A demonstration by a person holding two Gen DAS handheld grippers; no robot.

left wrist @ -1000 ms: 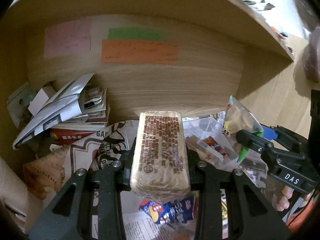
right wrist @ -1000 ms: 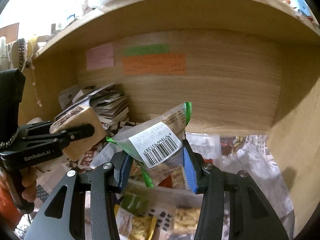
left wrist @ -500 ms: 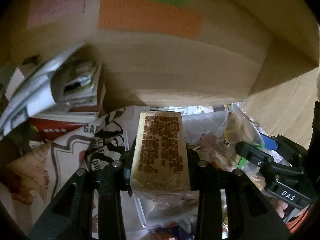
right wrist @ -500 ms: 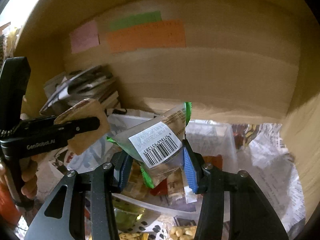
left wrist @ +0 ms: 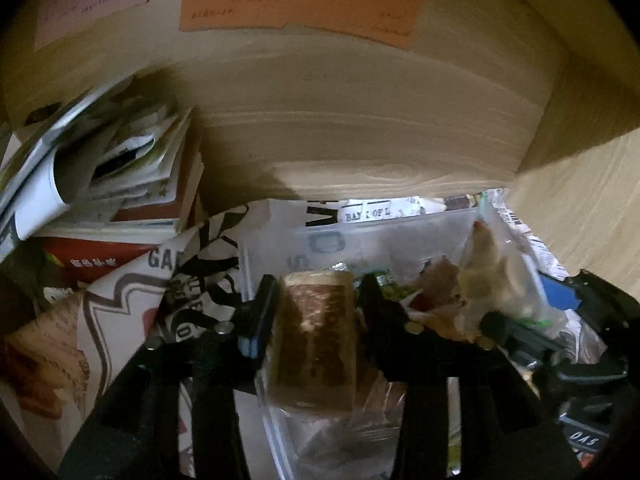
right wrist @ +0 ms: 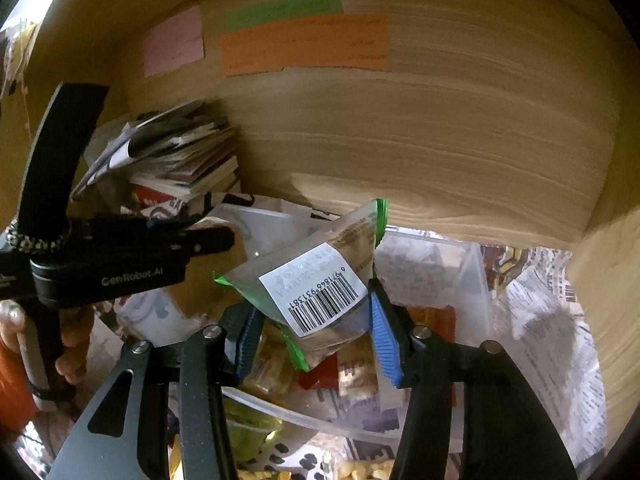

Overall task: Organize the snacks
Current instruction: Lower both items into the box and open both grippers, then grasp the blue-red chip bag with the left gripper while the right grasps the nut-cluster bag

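Note:
My left gripper [left wrist: 316, 312] is shut on a tan wrapped snack block [left wrist: 316, 340] with brown print, held low over a clear plastic bin [left wrist: 360, 236] inside the wooden cubby. My right gripper [right wrist: 312, 320] is shut on a clear snack bag [right wrist: 316, 276] with green edges and a barcode label, held above the same bin [right wrist: 476, 264]. The left gripper's body [right wrist: 120, 256] shows at the left of the right wrist view; the right gripper [left wrist: 520, 332] and its bag [left wrist: 492, 264] show at the right of the left wrist view. Several snack packets lie in the bin.
A stack of books and papers [left wrist: 108, 176] fills the cubby's left side. Newspaper [right wrist: 552, 320] lines the floor. Pink, green and orange notes [right wrist: 304, 44] stick to the back wall. The wooden side wall [left wrist: 580, 200] stands close on the right.
Both grippers have moved forward and down into the cubby, closer to the bin. The snack block now sits lower over the bin. Both holds are unchanged.

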